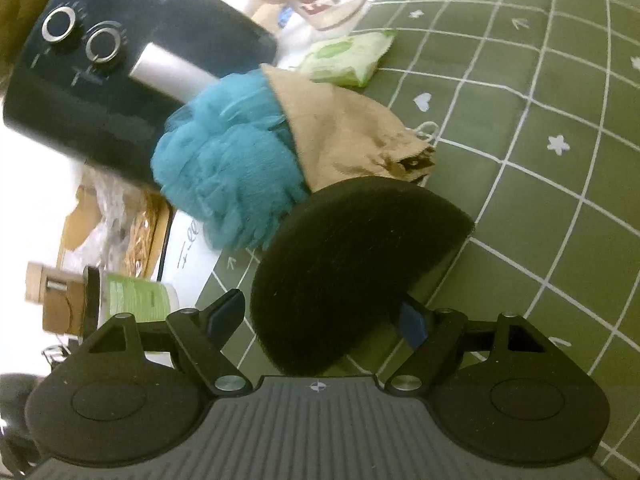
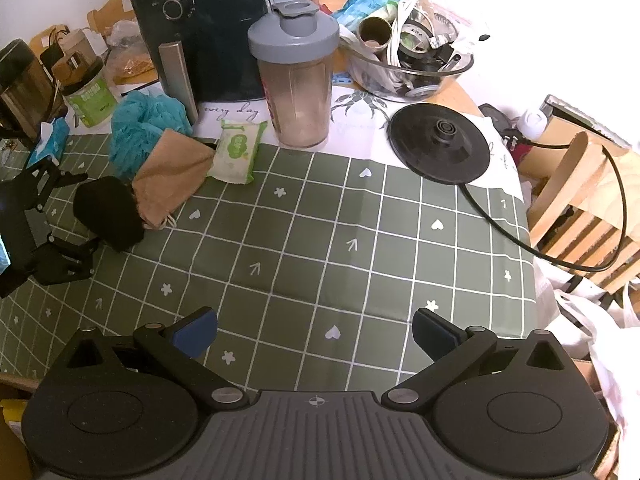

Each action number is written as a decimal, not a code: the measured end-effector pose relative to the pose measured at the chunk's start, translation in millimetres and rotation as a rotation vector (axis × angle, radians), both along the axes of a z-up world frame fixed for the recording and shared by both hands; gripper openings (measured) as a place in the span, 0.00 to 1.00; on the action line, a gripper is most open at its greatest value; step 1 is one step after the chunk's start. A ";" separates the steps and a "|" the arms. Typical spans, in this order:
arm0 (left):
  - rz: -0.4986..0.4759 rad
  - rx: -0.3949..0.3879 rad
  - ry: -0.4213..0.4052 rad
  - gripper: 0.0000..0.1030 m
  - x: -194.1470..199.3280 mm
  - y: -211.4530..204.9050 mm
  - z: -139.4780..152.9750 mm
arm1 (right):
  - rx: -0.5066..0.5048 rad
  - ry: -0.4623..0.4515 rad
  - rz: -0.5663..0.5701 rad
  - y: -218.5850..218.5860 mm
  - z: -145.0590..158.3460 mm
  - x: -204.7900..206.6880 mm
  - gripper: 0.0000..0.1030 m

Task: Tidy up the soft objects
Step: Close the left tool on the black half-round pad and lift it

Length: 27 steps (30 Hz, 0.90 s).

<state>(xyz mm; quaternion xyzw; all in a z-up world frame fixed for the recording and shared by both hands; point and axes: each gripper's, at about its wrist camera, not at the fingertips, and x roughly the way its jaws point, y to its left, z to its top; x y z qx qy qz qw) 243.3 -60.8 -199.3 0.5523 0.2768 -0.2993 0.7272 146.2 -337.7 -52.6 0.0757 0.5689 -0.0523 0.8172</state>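
Observation:
A black half-round sponge (image 1: 340, 264) lies on the green checked tablecloth (image 1: 540, 200) between the fingers of my left gripper (image 1: 320, 318), whose jaws stand open; the left pad is clear of it. Behind the sponge, touching it, are a teal mesh bath pouf (image 1: 228, 160) and a tan cloth pouch (image 1: 344, 136). A green wipes pack (image 1: 348, 56) lies further back. The right wrist view has the same group at the left: sponge (image 2: 110, 214), pouch (image 2: 172, 172), pouf (image 2: 144, 132), wipes pack (image 2: 238, 150) and left gripper (image 2: 89, 212). My right gripper (image 2: 316, 332) hangs open and empty over the cloth.
A dark air fryer (image 2: 208, 28) stands behind the pouf. Beside it are a grey-lidded shaker bottle (image 2: 294, 80), a glass bowl of cables (image 2: 408, 68) and a black kettle base (image 2: 440, 144) with its cord. A green-labelled jar (image 2: 88, 96) is far left, a wooden chair (image 2: 580, 200) right.

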 end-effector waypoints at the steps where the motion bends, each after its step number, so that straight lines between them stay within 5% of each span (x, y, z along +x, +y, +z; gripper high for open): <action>1: -0.009 0.011 -0.002 0.77 -0.4 -1.6 -1.6 | -0.003 0.003 0.002 0.3 -0.2 0.1 1.00; 10: -0.130 0.033 -0.024 0.65 -18.7 -4.6 -0.3 | -0.025 -0.003 0.044 0.5 -0.6 8.7 1.00; 20: -0.059 -0.073 -0.018 0.64 -25.0 6.5 31.8 | -0.043 -0.052 0.131 0.0 -2.9 26.9 1.00; 27: 0.079 -0.187 0.027 0.64 -28.1 21.9 60.2 | -0.038 -0.112 0.226 2.5 -5.6 42.1 1.00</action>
